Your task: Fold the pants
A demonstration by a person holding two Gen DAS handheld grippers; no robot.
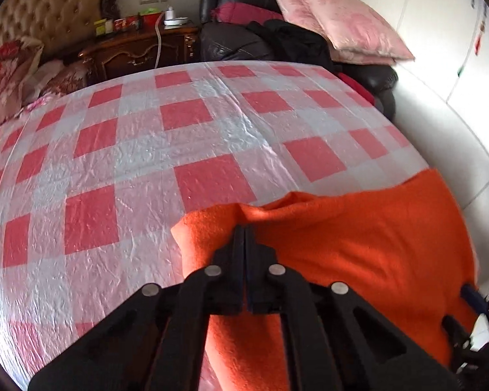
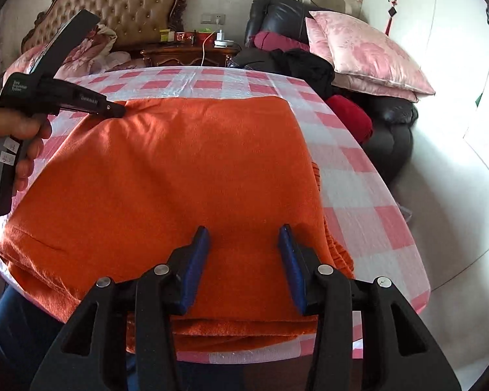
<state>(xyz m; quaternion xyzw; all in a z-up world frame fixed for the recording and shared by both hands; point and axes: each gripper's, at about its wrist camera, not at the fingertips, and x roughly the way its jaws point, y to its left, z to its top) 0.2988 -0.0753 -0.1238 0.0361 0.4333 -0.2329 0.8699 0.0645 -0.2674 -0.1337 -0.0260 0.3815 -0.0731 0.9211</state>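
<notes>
Orange pants (image 2: 179, 169) lie folded in a broad stack on the red-and-white checked table cover (image 2: 358, 176), near its front edge. My left gripper (image 2: 122, 110), held by a hand (image 2: 22, 133), is shut on the far left corner of the top layer, and the cloth puckers at its tip. In the left wrist view its jaws (image 1: 244, 228) stand closed on a raised fold of the pants (image 1: 358, 244). My right gripper (image 2: 243, 231) hovers open over the near edge of the pants, its blue pads (image 2: 199, 254) apart with nothing pinched.
Behind the table stand a dark leather sofa (image 2: 391, 123) with pink pillows (image 2: 368, 55) and dark clothes (image 2: 303, 65), a wooden nightstand (image 2: 192, 53) with small items, and a tufted headboard (image 2: 124, 6). The checked cover (image 1: 146, 150) stretches bare to the left of the pants.
</notes>
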